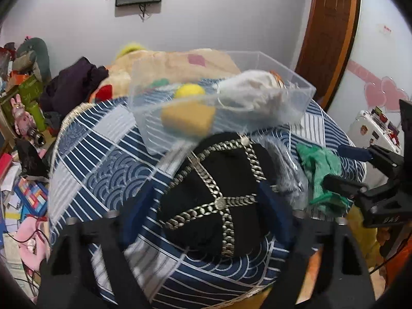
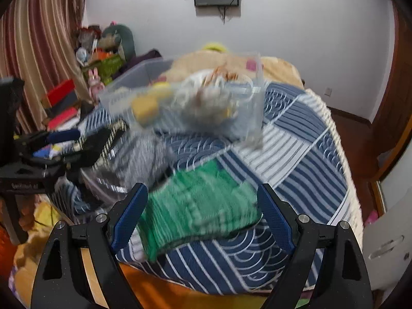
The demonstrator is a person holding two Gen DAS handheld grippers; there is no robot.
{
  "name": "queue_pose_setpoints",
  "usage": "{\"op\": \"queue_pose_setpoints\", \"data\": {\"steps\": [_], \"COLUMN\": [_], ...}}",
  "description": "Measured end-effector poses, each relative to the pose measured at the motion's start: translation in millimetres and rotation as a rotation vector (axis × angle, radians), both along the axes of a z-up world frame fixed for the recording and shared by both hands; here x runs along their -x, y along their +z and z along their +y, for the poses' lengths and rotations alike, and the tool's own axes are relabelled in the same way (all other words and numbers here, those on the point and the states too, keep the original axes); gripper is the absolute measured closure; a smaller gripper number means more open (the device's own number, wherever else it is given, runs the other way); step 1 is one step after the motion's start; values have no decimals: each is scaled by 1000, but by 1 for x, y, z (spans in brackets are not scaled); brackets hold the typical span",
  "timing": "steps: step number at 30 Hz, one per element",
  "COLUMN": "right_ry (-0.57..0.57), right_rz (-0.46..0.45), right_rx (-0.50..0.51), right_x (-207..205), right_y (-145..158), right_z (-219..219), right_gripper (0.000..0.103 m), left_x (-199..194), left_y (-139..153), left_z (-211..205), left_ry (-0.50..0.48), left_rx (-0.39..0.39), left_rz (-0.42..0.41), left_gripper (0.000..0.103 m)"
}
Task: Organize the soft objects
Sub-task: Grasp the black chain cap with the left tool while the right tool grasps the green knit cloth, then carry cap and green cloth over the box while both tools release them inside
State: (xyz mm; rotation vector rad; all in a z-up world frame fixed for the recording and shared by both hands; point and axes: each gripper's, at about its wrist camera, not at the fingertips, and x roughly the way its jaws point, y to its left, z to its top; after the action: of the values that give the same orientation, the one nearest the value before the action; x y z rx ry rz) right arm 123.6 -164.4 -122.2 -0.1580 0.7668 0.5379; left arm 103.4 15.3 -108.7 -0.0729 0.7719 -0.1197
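Note:
A black cap with silver chains (image 1: 219,195) lies on the blue patterned bedspread (image 1: 103,159). My left gripper (image 1: 208,206) is open, its blue pads on either side of the cap. A green knit cloth (image 2: 198,208) lies on the bedspread (image 2: 296,154) between the open pads of my right gripper (image 2: 200,213). The cloth also shows in the left wrist view (image 1: 322,170), with the right gripper (image 1: 345,164) beside it. A clear plastic bin (image 1: 291,92) behind holds a yellow sponge (image 1: 188,118), a yellow ball (image 1: 189,91) and a white cloth (image 1: 255,90).
A grey knit item in a clear bag (image 2: 144,159) lies left of the green cloth. A beige blanket (image 1: 175,61) and dark clothes (image 1: 74,82) sit at the back of the bed. Cluttered boxes and toys (image 1: 23,92) stand at left. A wooden door (image 1: 329,31) is at right.

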Motion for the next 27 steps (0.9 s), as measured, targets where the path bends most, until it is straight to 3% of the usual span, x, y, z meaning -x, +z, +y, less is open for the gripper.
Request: {"op": "queue_pose_setpoints", "data": {"steps": [2, 4, 7, 11, 16, 27], "right_ry": [-4, -7, -15, -17, -15, -35], "right_rz": [-8, -18, -21, -23, -34, -152], "right_rx": [16, 23, 7, -10, -28, -69], "right_x": [3, 5, 6, 8, 10, 16], "right_y": [-5, -5, -3, -1, 5, 45], "right_z": [0, -2, -8, -14, -18, -28], "right_gripper": [23, 33, 48, 63, 71, 73], "left_x": [1, 2, 8, 13, 24, 39], "left_y": [-4, -7, -7, -7, 2, 49], "left_z": [2, 6, 12, 16, 23, 39], "left_ry": [6, 11, 12, 19, 38, 82], "left_rx": [7, 22, 52, 34, 36, 39], "left_rz": [3, 7, -5, -16, -43, -173], "left_gripper": [45, 57, 70, 83, 89, 90]}}
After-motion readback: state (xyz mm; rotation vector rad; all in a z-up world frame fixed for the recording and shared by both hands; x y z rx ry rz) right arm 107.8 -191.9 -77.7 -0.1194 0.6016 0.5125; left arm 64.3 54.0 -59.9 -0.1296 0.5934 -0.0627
